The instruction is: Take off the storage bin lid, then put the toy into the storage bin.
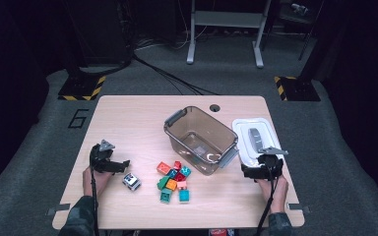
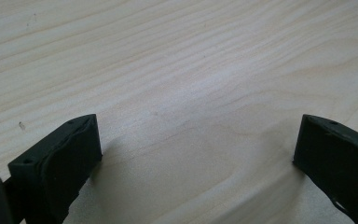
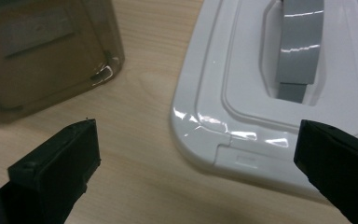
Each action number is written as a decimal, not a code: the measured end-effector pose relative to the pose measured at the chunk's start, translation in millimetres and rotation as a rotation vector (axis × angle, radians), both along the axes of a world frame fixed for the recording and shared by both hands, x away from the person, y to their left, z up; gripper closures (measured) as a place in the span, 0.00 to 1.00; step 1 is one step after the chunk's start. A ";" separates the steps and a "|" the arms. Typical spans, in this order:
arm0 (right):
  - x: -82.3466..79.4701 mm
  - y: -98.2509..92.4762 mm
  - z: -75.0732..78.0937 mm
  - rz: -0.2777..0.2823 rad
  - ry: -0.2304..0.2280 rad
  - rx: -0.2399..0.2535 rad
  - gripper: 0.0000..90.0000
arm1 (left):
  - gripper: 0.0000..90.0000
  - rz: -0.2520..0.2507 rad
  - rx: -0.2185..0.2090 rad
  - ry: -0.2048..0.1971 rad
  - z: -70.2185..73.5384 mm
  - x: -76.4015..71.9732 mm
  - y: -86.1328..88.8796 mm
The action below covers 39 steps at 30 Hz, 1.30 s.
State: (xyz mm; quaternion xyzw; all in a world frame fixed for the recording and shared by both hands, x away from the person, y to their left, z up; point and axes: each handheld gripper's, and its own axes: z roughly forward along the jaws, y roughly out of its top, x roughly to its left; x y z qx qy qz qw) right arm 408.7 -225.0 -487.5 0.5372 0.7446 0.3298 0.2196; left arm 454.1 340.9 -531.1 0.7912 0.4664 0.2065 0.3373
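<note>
1. Right hand-held gripper (image 1: 262, 167) near the worktop's right edge, at the near end of the white lid (image 1: 248, 137).
2. Jaws wide apart, nothing between them (near corner of the lid (image 3: 223, 135) sits in the gap, not pinched).
3. White lid flat on the worktop (image 1: 128, 113), grey handle (image 3: 300, 51) in its middle dip.
4. Clear brown bin (image 1: 199, 140) just left of the lid, open at the top, nothing in it. Corner of the bin (image 3: 42, 56) seen in the right gripper view too.
5. Left hand-held gripper (image 1: 109, 162) low at the left side of the worktop, well apart from the bin.
6. Left jaws wide too, bare wood (image 2: 182, 93) between them, nothing held.
7. Small grey & white block (image 1: 131, 181) just right of the left gripper, on its own.
8. Pile of bright blocks (image 1: 173, 181) (red, orange, green, teal) in front of the bin, approx. mid worktop, near edge.
</note>
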 end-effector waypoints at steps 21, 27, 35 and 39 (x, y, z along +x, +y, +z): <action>-38.8 18.7 -41.4 0.037 0.015 -0.032 0.00 | 0.01 0.013 0.006 0.016 1.1 0.8 1.5; -39.4 17.8 -42.6 0.046 0.003 -0.026 0.00 | 0.01 0.037 0.009 0.031 2.7 -1.0 5.9; -39.0 17.2 -42.6 0.048 0.004 -0.028 0.00 | 0.00 0.083 -0.102 0.042 20.4 -16.7 14.4; -39.1 17.1 -42.5 0.046 0.004 -0.028 0.00 | 0.00 0.078 -0.117 0.030 31.5 -30.9 8.7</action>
